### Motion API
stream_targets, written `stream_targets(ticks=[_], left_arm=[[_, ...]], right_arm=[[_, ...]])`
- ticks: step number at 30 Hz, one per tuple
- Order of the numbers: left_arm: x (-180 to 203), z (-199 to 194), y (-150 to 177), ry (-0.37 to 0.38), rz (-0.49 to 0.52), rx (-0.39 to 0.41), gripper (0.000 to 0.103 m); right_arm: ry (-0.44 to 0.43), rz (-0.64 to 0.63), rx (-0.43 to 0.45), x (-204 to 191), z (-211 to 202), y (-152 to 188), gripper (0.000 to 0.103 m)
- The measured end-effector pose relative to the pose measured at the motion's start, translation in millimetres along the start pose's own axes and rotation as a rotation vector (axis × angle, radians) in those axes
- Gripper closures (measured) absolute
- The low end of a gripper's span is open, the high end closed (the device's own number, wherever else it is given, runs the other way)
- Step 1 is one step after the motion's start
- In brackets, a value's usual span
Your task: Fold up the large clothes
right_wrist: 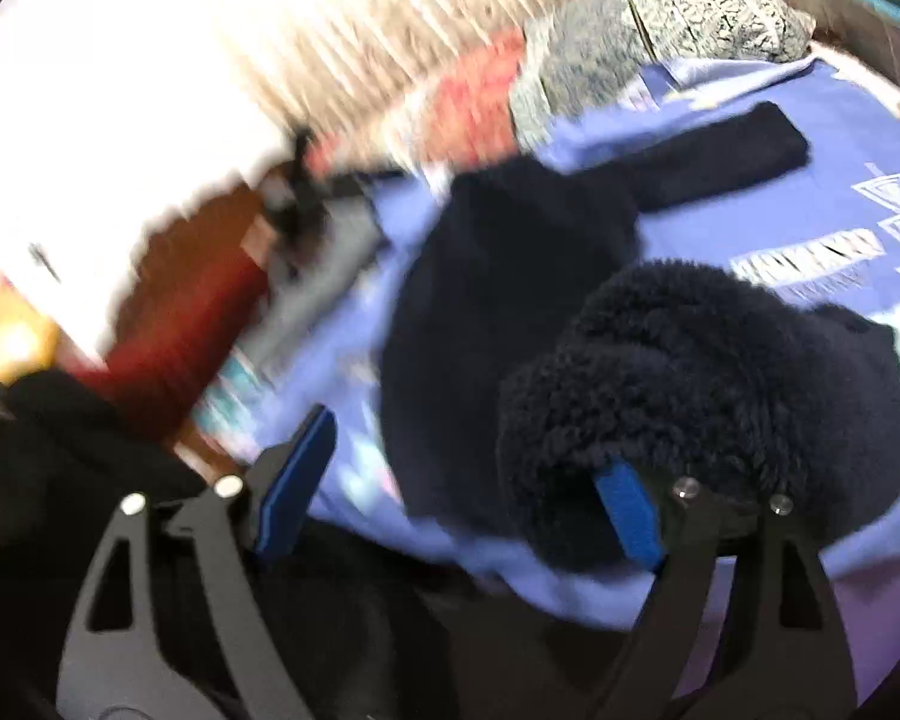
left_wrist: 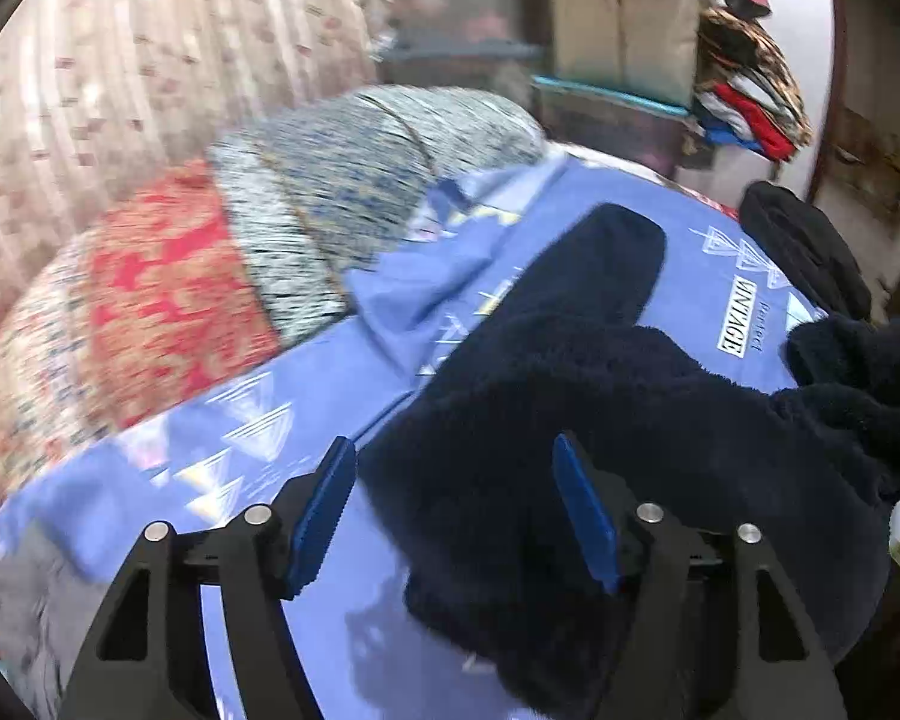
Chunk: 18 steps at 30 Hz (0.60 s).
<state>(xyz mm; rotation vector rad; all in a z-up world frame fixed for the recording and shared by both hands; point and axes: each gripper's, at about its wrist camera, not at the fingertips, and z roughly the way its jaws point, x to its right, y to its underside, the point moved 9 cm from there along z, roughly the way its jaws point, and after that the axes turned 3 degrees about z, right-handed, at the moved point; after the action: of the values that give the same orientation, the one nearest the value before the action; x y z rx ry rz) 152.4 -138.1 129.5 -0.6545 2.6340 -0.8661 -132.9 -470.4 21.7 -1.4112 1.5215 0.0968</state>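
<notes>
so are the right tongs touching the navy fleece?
Touching. The right wrist view shows the navy fleece bunched over one blue pad of the right tongs, hiding its tip; the jaws stand open.

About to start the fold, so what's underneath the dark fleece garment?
The navy fleece garment lies on a blue printed bedsheet with white triangles and a "VINTAGE" label. The sheet directly beneath the fleece is covered, so anything there cannot be seen.
</notes>
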Motion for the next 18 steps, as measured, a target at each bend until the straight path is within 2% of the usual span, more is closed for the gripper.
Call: stream_targets(ticks=[3, 6, 9, 11, 12, 14, 15, 16, 17, 18], left_arm=[[9.9, 31.4, -1.3, 0.092, 0.073, -0.058, 0.014], [21.1, 63.1, 7.4, 0.170, 0.193, -0.122, 0.013], [28.1, 93.5, 24.1, 0.203, 0.275, -0.194, 0.013], [27.5, 110.3, 33.6, 0.213, 0.307, -0.227, 0.012], [26.5, 114.6, 35.9, 0.218, 0.311, -0.227, 0.012], [27.3, 115.6, 34.0, 0.234, 0.297, -0.185, 0.013], [30.8, 111.7, 33.0, 0.233, 0.307, -0.153, 0.021], [34.6, 108.2, 32.7, 0.228, 0.319, -0.138, 0.026], [39.0, 102.9, 35.3, 0.215, 0.334, -0.125, 0.035], [41.8, 97.3, 38.5, 0.200, 0.343, -0.116, 0.043]], right_arm=[[-0.080, 0.003, 0.056, -1.1, -8.3, -22.0, 0.022], [-0.060, 0.067, 0.105, 12.5, -29.6, -19.9, 0.022], [0.159, 0.192, 0.121, 70.4, -62.4, -0.4, 0.022], [0.360, 0.320, 0.142, 122.7, -109.1, 19.7, 0.022], [0.417, 0.373, 0.166, 138.7, -127.2, 20.6, 0.022], [0.552, 0.498, 0.328, 168.1, -187.1, 17.7, 0.023], [0.554, 0.499, 0.424, 163.7, -207.7, 6.6, 0.023], [0.522, 0.462, 0.474, 153.8, -211.2, -10.1, 0.023], [0.483, 0.405, 0.489, 138.5, -207.4, -25.2, 0.023], [0.444, 0.327, 0.464, 123.2, -191.0, -44.2, 0.022]])
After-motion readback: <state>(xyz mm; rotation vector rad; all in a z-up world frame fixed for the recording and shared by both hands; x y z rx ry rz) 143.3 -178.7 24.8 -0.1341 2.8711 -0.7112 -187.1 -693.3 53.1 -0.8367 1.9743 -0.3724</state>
